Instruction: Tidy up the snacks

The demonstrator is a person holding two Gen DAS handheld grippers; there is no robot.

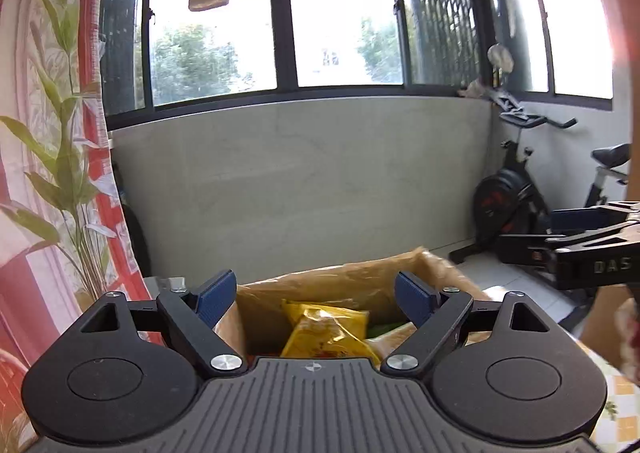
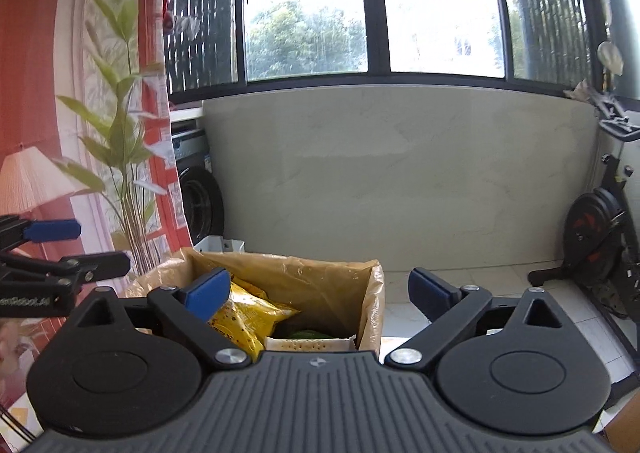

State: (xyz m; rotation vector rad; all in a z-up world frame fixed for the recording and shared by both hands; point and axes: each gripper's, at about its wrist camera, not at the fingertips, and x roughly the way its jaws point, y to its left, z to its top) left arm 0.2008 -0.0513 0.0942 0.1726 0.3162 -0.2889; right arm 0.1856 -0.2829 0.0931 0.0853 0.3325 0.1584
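A cardboard box (image 2: 368, 297) lined with a brown plastic bag stands in front of both grippers; it also shows in the left wrist view (image 1: 352, 277). Inside lie a yellow snack bag (image 2: 248, 317), also seen in the left wrist view (image 1: 324, 329), a white cracker pack (image 2: 308, 343) and something green (image 2: 308, 333). My left gripper (image 1: 316, 297) is open and empty above the box. My right gripper (image 2: 320, 293) is open and empty above the box. Each gripper shows at the edge of the other's view: the right one (image 1: 580, 237), the left one (image 2: 60, 249).
A grey low wall (image 1: 300, 181) under windows lies behind the box. An exercise bike (image 1: 520, 193) stands at the right. A red patterned curtain (image 1: 100, 173) and a leafy plant (image 2: 124, 157) are at the left, with a washing machine (image 2: 200, 197) behind.
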